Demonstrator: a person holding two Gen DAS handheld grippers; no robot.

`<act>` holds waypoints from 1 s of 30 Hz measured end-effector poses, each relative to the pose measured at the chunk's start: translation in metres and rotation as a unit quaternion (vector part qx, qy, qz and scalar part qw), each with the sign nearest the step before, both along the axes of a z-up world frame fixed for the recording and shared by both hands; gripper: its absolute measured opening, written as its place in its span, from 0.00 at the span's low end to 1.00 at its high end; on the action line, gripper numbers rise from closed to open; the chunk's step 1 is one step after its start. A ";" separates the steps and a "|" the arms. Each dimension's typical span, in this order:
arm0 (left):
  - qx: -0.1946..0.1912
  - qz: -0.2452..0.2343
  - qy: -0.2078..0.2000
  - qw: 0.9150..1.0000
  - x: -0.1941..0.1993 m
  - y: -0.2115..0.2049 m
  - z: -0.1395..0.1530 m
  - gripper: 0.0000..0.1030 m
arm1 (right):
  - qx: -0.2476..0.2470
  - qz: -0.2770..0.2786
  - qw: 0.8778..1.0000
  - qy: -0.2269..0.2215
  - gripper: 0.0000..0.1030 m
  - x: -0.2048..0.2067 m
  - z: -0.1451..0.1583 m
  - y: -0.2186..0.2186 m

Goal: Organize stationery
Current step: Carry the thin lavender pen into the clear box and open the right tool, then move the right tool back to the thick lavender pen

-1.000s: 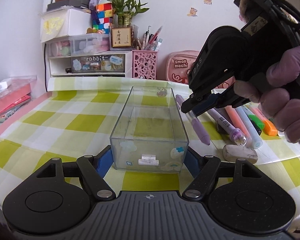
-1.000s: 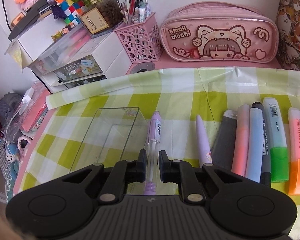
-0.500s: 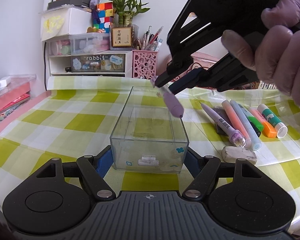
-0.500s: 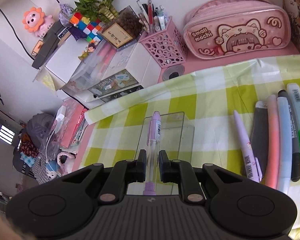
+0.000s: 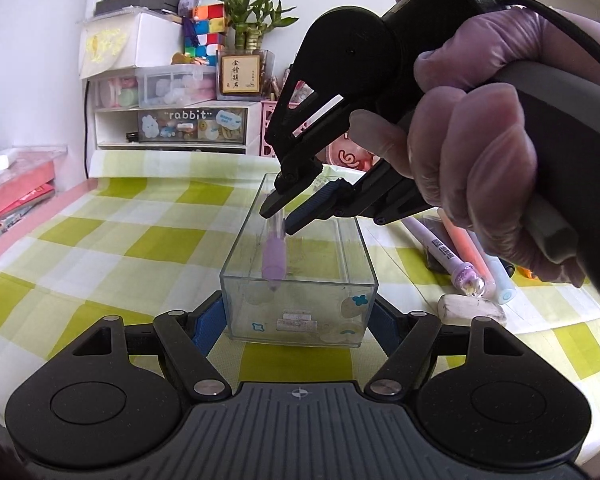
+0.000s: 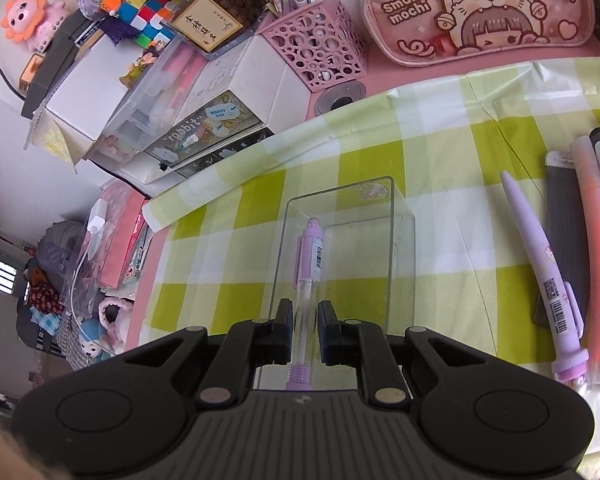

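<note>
Nearest, the left gripper clamps the near end of one clear box on the checked tablecloth. Over its open top, the right gripper, in a gloved hand, is pinched on one lilac mechanical pencil, tilted tip-down inside the box. Beside the box to the right lie one eraser, a second lilac pen and several highlighters. Farther back stand one pink pen holder, one pink pencil case and white drawers.

Ahead of our left gripper, our gloved hand hides most of the pens; their labels blur.
</note>
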State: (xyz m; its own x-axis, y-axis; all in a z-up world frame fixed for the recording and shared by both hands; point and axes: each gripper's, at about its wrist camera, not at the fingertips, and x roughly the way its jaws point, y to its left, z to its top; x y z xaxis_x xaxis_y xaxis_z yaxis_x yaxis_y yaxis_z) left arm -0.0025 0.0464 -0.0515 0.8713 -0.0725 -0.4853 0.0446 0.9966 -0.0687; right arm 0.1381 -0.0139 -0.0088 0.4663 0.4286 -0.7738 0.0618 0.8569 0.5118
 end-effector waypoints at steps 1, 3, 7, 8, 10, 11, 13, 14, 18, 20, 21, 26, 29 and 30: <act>-0.001 0.000 0.000 1.000 0.000 0.000 0.000 0.71 | -0.001 -0.008 1.000 0.000 0.16 0.001 -0.001 0.000; 0.002 0.000 0.001 1.000 0.000 -0.001 0.000 0.71 | 0.003 -0.018 1.000 0.000 0.16 0.003 -0.001 0.001; 0.004 0.003 0.001 1.000 0.001 -0.002 0.000 0.71 | -0.004 -0.018 1.000 0.001 0.16 0.006 -0.001 0.006; 0.005 0.004 0.001 1.000 0.000 -0.002 -0.001 0.71 | -0.008 -0.014 1.000 0.002 0.16 0.007 -0.001 0.007; 0.006 0.004 0.001 1.000 0.000 -0.003 -0.001 0.71 | -0.009 -0.008 1.000 0.006 0.16 0.010 -0.001 0.006; 0.006 0.004 0.000 1.000 0.000 -0.004 0.000 0.71 | -0.009 -0.003 1.000 0.007 0.16 0.012 0.000 0.006; 0.002 0.004 0.001 1.000 0.000 -0.003 0.000 0.71 | -0.005 0.006 1.000 0.007 0.19 0.012 0.002 0.003; 0.002 0.004 0.001 1.000 0.000 -0.003 0.000 0.71 | -0.001 0.012 1.000 0.004 0.22 0.011 0.005 0.001; 0.006 0.002 0.002 1.000 0.001 -0.005 0.000 0.71 | 0.006 0.028 0.999 -0.025 0.35 0.001 0.020 -0.010; -0.002 -0.001 0.003 1.000 0.003 -0.003 -0.001 0.72 | 0.002 0.028 0.999 -0.040 0.39 -0.005 0.027 -0.018; -0.006 -0.002 0.005 1.000 0.004 -0.002 -0.001 0.72 | 0.002 0.025 0.999 -0.046 0.39 -0.008 0.030 -0.024; -0.015 0.000 0.003 1.000 0.012 -0.001 0.000 0.73 | 0.000 -0.001 0.996 -0.091 0.50 -0.035 0.036 -0.060; -0.012 0.000 -0.001 1.000 0.016 -0.001 -0.002 0.73 | -0.019 -0.021 0.993 -0.118 0.52 -0.053 0.035 -0.078; -0.011 0.001 -0.002 1.000 0.017 -0.001 -0.003 0.73 | -0.025 -0.029 0.991 -0.125 0.52 -0.058 0.034 -0.084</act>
State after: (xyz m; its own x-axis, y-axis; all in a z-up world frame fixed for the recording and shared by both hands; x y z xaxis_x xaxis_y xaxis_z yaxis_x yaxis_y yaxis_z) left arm 0.0147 0.0449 -0.0540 0.8730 -0.0807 -0.4809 0.0422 0.9950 -0.0903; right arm 0.0805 -0.0979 0.0249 0.6685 0.3598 -0.6509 -0.0113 0.8800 0.4749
